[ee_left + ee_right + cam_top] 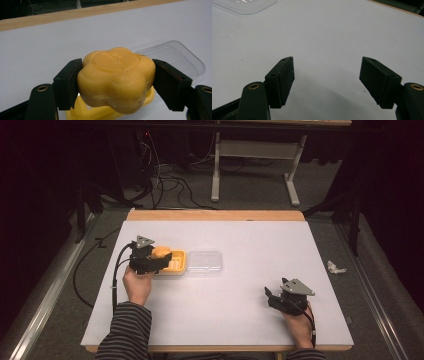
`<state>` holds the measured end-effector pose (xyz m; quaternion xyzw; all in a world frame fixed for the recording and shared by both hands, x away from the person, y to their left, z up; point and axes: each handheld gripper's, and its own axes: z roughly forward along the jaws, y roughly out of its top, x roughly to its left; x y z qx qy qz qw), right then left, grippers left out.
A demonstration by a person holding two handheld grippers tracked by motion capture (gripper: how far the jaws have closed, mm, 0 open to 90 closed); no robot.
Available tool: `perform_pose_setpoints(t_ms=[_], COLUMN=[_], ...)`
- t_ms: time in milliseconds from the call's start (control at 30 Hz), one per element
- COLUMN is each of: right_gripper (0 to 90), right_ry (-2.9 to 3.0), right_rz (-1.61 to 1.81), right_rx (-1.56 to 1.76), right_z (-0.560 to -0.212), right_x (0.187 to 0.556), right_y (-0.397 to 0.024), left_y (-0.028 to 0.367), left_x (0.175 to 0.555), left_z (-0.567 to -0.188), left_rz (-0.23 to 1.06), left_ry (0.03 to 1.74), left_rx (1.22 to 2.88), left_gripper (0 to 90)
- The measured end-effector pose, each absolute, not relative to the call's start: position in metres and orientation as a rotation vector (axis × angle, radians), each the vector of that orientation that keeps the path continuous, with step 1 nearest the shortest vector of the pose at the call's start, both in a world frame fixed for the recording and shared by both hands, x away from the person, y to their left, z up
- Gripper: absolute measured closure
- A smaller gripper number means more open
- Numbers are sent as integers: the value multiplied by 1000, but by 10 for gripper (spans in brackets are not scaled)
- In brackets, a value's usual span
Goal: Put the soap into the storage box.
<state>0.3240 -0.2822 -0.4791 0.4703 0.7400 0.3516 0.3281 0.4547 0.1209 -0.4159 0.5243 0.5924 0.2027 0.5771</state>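
high view: the left gripper holds an orange soap over the yellow soap dish; the clear lid lies just beside it, so seating the soap and covering it likely remain. left gripper view: jaws clamp the soap on both sides, above the dish. right gripper view: the right gripper gapes wide, empty, over the bare table.

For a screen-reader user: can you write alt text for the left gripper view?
The left gripper is clamped on a flower-shaped yellow soap, above a yellow dish. A clear plastic lid lies behind on the white table.
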Motion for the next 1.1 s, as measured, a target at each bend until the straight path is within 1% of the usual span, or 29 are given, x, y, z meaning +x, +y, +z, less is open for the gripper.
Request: perform_pose_setpoints(t_ms=[433,733,900,1100], right_gripper=[287,287,287,286], right_ry=[1942,1943,1944,1941], right_rz=[922,920,917,922], right_rx=[1230,1236,1233,1233], right_z=[-479,-479,-479,-479], right_x=[324,324,324,324], right_y=[-282,-282,-282,-282], left_y=[112,108,105,105], left_x=[470,478,481,484], left_z=[-439,-450,-457,-460], left_rz=[480,475,512,521], left_ry=[1434,1463,1467,1469], left_rx=[1299,1311,1323,1316], left_gripper=[281,281,282,282])
